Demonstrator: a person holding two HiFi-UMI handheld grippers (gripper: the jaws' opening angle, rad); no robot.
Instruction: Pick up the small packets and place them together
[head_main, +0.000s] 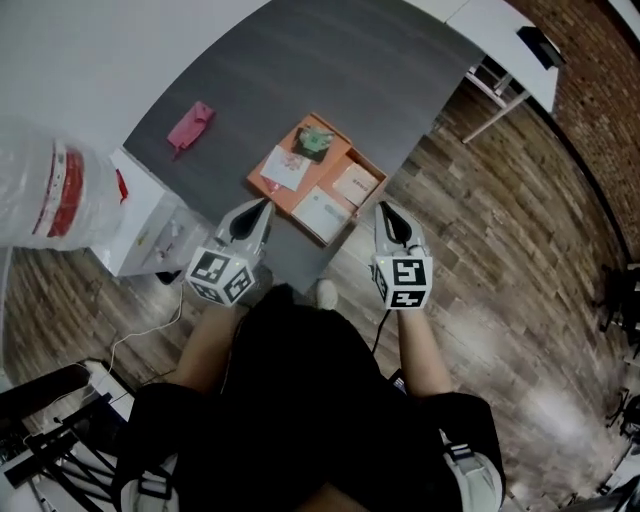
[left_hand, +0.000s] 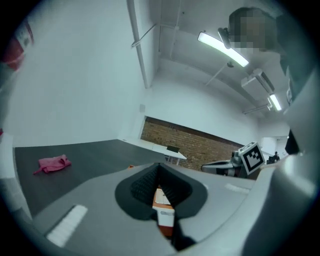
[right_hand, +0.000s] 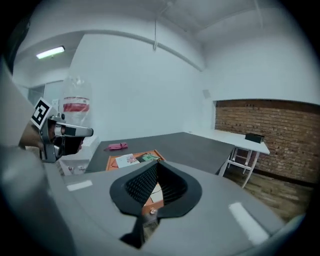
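1. Dark grey table (head_main: 330, 60) on a wood floor (head_main: 520, 250), with a brick wall (head_main: 600, 60) far off to the right of the right jaws.
2. The orange tray (head_main: 276, 153) holding the small packets (head_main: 285, 168) lies just ahead, between both pairs of jaws. A pink cloth (head_main: 190, 126) sits beyond the left jaws. Possibly a clear bottle (head_main: 50, 190) off left, though it's blurred.
3. Left gripper (head_main: 262, 206) and right gripper (head_main: 386, 210): jaws pressed together, empty, touching nothing.

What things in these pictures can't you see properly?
- Packets in the orange tray: head view, print too small to read.
- Tray contents: both gripper views, partly hidden behind the jaws.
- Clear container with red label: head view, blurred, cut off by the left edge.
- Black thing on the white desk: head view, too small to name.
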